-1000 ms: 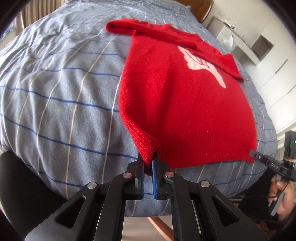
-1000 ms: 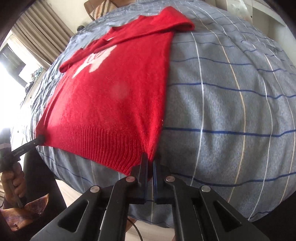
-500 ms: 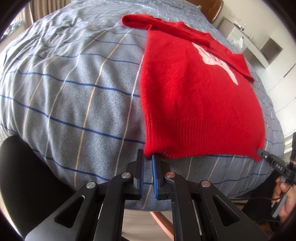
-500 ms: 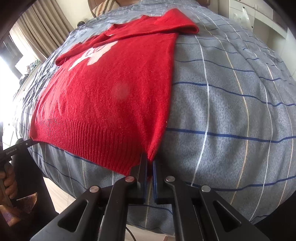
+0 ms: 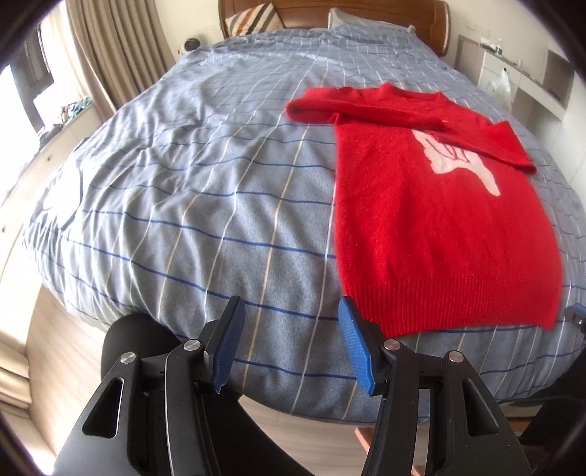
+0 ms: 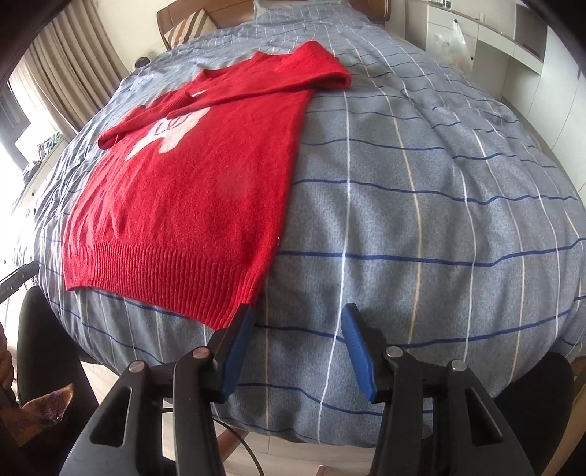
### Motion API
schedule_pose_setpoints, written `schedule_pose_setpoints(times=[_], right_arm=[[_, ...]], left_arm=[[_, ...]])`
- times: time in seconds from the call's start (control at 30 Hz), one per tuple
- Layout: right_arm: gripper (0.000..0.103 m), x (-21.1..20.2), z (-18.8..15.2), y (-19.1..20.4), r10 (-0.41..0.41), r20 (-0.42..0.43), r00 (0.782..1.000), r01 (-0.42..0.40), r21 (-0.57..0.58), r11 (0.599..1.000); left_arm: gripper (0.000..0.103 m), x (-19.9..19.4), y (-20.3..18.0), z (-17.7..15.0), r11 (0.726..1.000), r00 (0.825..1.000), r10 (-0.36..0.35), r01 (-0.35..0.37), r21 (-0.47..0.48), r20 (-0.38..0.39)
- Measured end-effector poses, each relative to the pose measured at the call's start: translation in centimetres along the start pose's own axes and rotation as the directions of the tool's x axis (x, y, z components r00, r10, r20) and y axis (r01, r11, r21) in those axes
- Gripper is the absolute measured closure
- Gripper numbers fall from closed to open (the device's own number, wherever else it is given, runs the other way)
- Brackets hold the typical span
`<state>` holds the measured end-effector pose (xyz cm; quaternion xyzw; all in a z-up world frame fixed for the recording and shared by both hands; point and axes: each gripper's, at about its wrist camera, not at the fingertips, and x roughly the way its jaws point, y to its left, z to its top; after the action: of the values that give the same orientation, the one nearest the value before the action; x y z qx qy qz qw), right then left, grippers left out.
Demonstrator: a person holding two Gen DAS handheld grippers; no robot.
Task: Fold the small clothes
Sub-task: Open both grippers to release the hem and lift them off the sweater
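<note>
Red sweater [image 5: 439,227] flat on the bed [image 5: 205,205], sleeves folded across its chest, hem toward the bed's foot. Left tool [image 5: 289,344] and right tool [image 6: 296,351] both wide apart, empty, just off the hem corners.

A blue checked bed [image 5: 205,205] with wooden headboard [image 5: 329,11], beige curtains [image 5: 121,47], white shelving [image 5: 531,69].

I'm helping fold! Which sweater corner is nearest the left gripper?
The hem's left corner, right beside the left gripper; the other corner sits far across the hem.
</note>
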<state>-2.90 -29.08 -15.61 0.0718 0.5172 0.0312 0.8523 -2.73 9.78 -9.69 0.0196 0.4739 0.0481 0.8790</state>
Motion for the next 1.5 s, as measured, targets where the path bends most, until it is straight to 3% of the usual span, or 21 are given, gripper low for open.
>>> schedule_pose_setpoints(times=[0.13, 0.33, 0.47, 0.67, 0.73, 0.87, 0.93, 1.0, 1.1, 1.2, 1.5], right_arm=[[0.053, -0.4, 0.3, 0.3, -0.007, 0.013, 1.000, 0.007, -0.006, 1.000], [0.053, -1.4, 0.6, 1.5, -0.057, 0.066, 0.996, 0.058, -0.021, 0.998], [0.052, -1.6, 0.8, 3.6, -0.077, 0.099, 0.992, 0.082, -0.048, 0.995], [0.052, -1.6, 1.0, 8.5, -0.070, 0.159, 0.985, 0.093, -0.139, 0.986], [0.052, -1.8, 0.9, 10.3, -0.064, 0.178, 0.982, 0.096, -0.173, 0.980], [0.052, -2.4, 1.2, 13.8, -0.029, 0.228, 0.973, 0.082, -0.226, 0.971], [0.048, -2.4, 1.6, 15.8, -0.017, 0.244, 0.970, 0.081, -0.256, 0.963], [0.047, -2.1, 2.0, 17.6, -0.009, 0.245, 0.969, 0.081, -0.287, 0.955], [0.047, -1.3, 2.3, 20.2, -0.008, 0.226, 0.974, 0.088, -0.342, 0.935], [0.047, -0.2, 2.1, 22.2, -0.014, 0.194, 0.981, 0.092, -0.396, 0.914], [0.047, 2.4, 2.6, 25.5, -0.041, 0.125, 0.991, 0.091, -0.423, 0.902]], left_arm=[[0.045, -0.5, -0.6, 0.6, 0.999, 0.999, 0.028, -0.029, 0.018, 0.023], [0.044, -0.1, 0.0, 1.1, 1.000, 0.999, 0.007, -0.007, -0.008, 0.031], [0.036, 0.9, 1.2, 1.5, 0.997, 0.998, -0.029, 0.033, -0.066, 0.056], [0.036, 2.8, 2.3, 2.4, 0.997, 0.996, -0.021, 0.027, -0.075, 0.087], [0.035, 3.1, 2.8, 3.2, 0.996, 0.993, -0.034, 0.042, -0.075, 0.115], [0.024, 3.5, 3.9, 4.8, 0.994, 0.973, -0.014, 0.039, -0.105, 0.229], [0.024, 4.3, 4.5, 4.8, 0.991, 0.967, -0.011, 0.045, -0.129, 0.256], [0.024, 5.2, 4.9, 4.1, 0.989, 0.969, -0.039, 0.071, -0.126, 0.244], [0.024, 6.0, 5.5, 3.3, 0.992, 0.979, -0.032, 0.055, -0.111, 0.202], [0.023, 5.5, 6.6, 3.5, 0.980, 0.970, -0.089, 0.126, -0.154, 0.227], [0.018, 4.5, 7.4, 3.3, 0.979, 0.954, -0.117, 0.157, -0.131, 0.275]])
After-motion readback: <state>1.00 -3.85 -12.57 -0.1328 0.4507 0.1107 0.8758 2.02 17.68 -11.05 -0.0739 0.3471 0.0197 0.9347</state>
